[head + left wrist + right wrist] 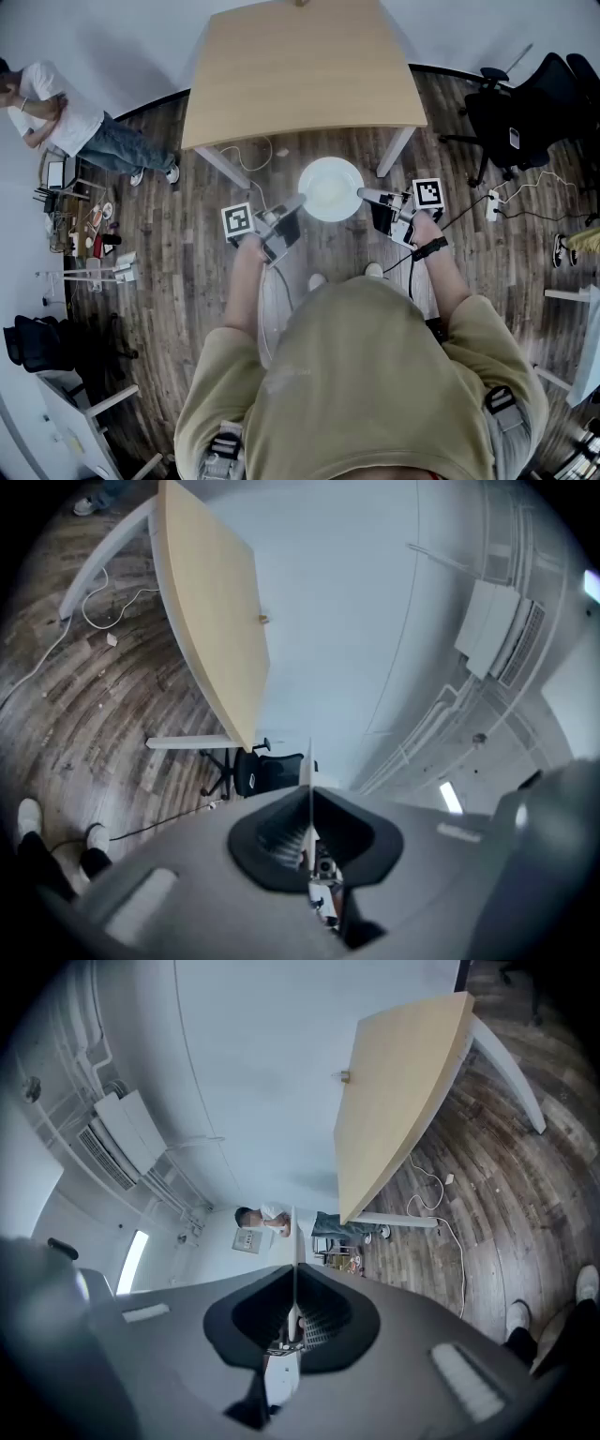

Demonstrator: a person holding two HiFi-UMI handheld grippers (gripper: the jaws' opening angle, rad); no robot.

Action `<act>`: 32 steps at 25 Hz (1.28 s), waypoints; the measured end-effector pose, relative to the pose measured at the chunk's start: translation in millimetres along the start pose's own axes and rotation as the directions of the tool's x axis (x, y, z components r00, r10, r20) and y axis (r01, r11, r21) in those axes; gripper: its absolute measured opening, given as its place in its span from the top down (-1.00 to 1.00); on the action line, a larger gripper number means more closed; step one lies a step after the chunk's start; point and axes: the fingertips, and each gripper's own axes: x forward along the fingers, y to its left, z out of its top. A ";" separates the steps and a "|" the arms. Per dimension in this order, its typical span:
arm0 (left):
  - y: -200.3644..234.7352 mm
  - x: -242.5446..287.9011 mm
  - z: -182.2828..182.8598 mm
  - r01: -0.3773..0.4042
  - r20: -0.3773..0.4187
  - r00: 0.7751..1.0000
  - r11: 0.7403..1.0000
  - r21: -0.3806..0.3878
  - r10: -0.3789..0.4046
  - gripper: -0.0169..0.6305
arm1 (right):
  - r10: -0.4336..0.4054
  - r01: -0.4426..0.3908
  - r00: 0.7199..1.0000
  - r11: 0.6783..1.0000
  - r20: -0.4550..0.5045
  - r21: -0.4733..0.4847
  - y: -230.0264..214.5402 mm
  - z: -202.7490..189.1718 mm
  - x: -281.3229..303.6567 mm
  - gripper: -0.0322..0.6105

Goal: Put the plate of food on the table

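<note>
A round white plate (pixel 330 188) hangs level above the wooden floor, just in front of the light wooden table (pixel 300 70). I cannot make out any food on it. My left gripper (pixel 299 201) is shut on the plate's left rim, and my right gripper (pixel 363 194) is shut on its right rim. In the left gripper view the plate (pixel 309 785) shows edge-on as a thin white line between the closed jaws of the gripper (pixel 309 832), with the table (pixel 211 602) beyond. The right gripper view shows the same: the plate's edge (pixel 295 1241), the gripper (pixel 294 1314) and the table (pixel 403 1082).
The table's white legs (pixel 394 150) stand close ahead of the plate. A black office chair (pixel 525 112) is at the right. A person (pixel 66 117) leans at the far left, near floor clutter (pixel 84 234). White cables (pixel 248 159) trail over the floor.
</note>
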 end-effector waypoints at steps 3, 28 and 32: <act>1.3 -2.6 0.7 -0.006 -0.004 1.000 1.000 -0.001 0.006 0.92 | 0.003 -0.003 1.000 1.000 0.002 -0.003 0.3 -2.1 2.0 0.85; 31.4 -27.9 20.9 -0.014 -0.082 0.997 0.998 -0.057 0.009 0.92 | -0.045 0.041 0.994 0.998 0.097 0.048 -21.5 -19.3 30.5 0.86; 34.6 3.8 52.4 -0.015 -0.045 0.999 0.998 -0.054 0.013 0.92 | -0.022 0.018 0.996 0.999 0.082 0.041 -30.6 27.9 32.9 0.85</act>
